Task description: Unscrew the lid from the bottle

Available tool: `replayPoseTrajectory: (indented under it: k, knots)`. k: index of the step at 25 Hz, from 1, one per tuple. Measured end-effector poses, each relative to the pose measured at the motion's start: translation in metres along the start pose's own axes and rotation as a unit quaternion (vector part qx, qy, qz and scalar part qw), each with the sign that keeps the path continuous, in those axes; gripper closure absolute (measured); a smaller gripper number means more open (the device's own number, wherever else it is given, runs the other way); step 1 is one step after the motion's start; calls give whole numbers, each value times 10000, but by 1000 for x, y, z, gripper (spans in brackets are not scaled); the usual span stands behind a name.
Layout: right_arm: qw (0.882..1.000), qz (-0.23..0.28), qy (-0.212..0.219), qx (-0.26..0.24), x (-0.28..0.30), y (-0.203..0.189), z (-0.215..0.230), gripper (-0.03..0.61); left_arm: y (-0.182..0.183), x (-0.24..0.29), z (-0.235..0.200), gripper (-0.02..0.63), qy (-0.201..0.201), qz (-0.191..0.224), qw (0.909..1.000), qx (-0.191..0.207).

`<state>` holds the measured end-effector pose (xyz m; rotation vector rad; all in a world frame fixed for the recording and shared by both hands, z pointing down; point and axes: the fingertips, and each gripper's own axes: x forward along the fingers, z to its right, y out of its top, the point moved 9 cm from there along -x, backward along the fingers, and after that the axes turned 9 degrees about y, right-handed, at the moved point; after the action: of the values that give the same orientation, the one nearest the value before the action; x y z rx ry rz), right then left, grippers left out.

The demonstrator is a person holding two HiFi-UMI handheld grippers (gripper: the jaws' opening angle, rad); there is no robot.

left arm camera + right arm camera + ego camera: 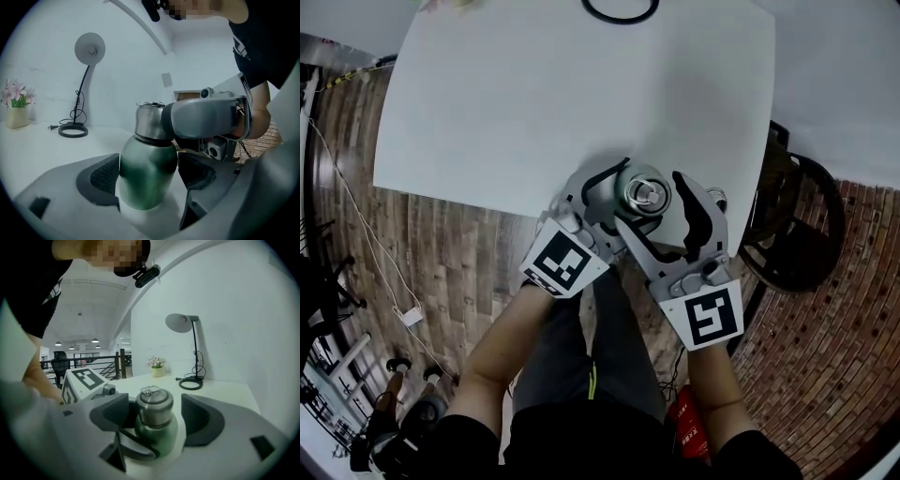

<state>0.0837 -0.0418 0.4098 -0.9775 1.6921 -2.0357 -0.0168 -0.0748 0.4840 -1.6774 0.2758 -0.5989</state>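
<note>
A green metal bottle [147, 173] with a steel lid [643, 194] stands upright on the white table [534, 112], close to its near edge. My left gripper [149, 180] is open, its pads on either side of the bottle's body, with a gap showing on the right side. My right gripper [154, 413] is open too, and its pads flank the lid [153, 406] with space on both sides. From above, the left gripper [617, 199] comes in from the lower left and the right gripper [654, 204] from the lower right, and their jaws cross around the bottle.
A desk lamp [180, 322] with a ring base [620, 7] stands at the table's far side, and a small vase of flowers [17, 115] stands near it. A dark chair [797, 225] sits off the table's right edge on the brick floor.
</note>
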Motion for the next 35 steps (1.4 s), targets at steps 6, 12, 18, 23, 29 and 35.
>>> replayPoseTrajectory:
  k: [6,12,18,23,29,35]
  knots:
    - [9999,-159,23,-2,9,-3,-1,255,-2,7,-1,244,-25,-49,9999,119]
    - [9996,-169,-206,1,17,-2,1,255,-1,14,-3,244,-243,-123,9994,193]
    - [9999,-29,-130,-38,14,-5,4,308,-1,11,-2,244,-274,-120,9993,220]
    - [9991,-143,309,-233,13,-7,9,308,-1,12,-2,244,-272,-130,9993,202]
    - [9550,-576,2469,-1541,19,8,28,307,-1,12,-2,244,-276,-129,9993,223]
    - [9077,-1072,3899,-1120,31,14,44,308,-2,10,-2,244,-262,-128,9994,197]
